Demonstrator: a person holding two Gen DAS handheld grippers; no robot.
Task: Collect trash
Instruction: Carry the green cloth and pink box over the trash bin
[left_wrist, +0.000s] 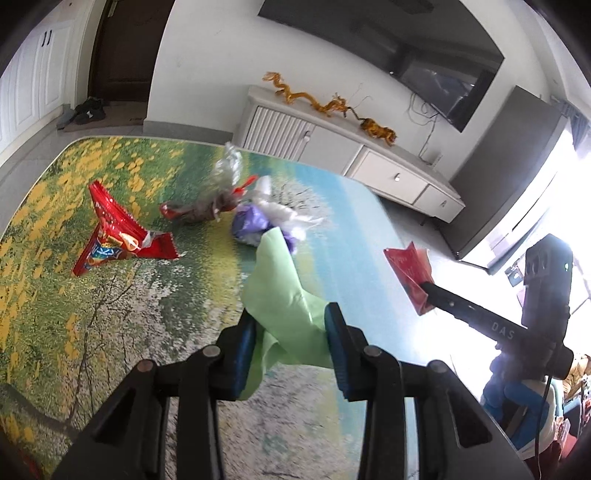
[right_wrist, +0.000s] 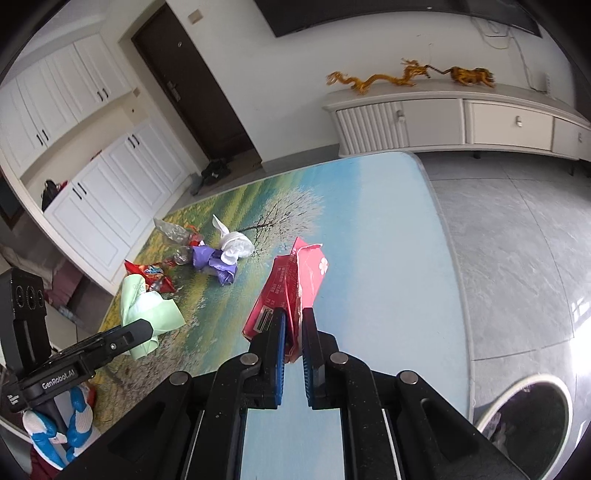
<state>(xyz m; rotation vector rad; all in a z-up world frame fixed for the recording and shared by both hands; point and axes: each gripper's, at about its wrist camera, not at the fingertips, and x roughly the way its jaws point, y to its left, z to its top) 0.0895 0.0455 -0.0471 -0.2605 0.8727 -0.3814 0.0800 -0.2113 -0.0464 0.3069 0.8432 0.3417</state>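
My left gripper (left_wrist: 291, 314) is shut on a light green plastic bag (left_wrist: 280, 280), held above the landscape-print rug (left_wrist: 110, 332); it also shows in the right wrist view (right_wrist: 147, 306). My right gripper (right_wrist: 293, 319) is shut on a pink-red paper packet (right_wrist: 291, 280), which also shows in the left wrist view (left_wrist: 408, 271). On the rug lie a red snack wrapper (left_wrist: 114, 236), a clear crumpled wrapper with red bits (left_wrist: 218, 192), and a purple and white bag bundle (left_wrist: 266, 218).
A white low cabinet (left_wrist: 351, 155) with golden dragon ornaments (left_wrist: 325, 105) stands along the wall under a dark TV (left_wrist: 406, 48). A round white-rimmed bin (right_wrist: 528, 413) sits on the grey tile floor at lower right. White cupboards (right_wrist: 92, 184) and a dark door (right_wrist: 192, 81) stand at left.
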